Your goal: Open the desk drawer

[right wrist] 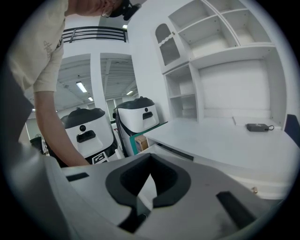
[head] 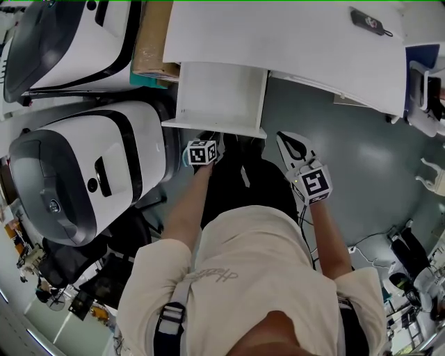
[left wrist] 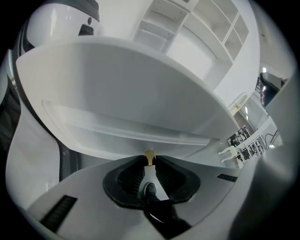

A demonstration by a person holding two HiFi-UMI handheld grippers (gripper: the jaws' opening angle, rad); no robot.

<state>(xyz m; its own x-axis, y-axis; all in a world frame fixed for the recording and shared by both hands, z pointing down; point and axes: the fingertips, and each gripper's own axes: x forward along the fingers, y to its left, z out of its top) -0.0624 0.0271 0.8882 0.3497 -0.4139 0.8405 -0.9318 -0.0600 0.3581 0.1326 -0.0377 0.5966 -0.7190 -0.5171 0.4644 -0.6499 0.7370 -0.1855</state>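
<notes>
White desk (head: 292, 42) surface filled the top of the head view, with large white-and-black machines (head: 76, 174) parked along the left edge and a cardboard box (head: 153, 42) wedged at the upper left. A dark handheld device (head: 372, 21) lay at the upper right of the desk, well apart from the work area.

The drawer (head: 222, 94) stood extended from under the desk edge at upper centre, its white interior exposed and showing no contents. Judged from this, the opening step was well advanced.

The left gripper (head: 203, 149) was positioned at the drawer front, just below it in the frame. In the left gripper view its jaws were closed tight on a small brass knob (left wrist: 149, 156) at lower centre. This was the only grip point seen on the panel, which explains the low approach along the pull direction.

The right gripper (right wrist: 150, 164) was held off to the right, clear of the drawer's path. Its jaws met at the tips and held nothing. It appeared to have no role in this step.
</notes>
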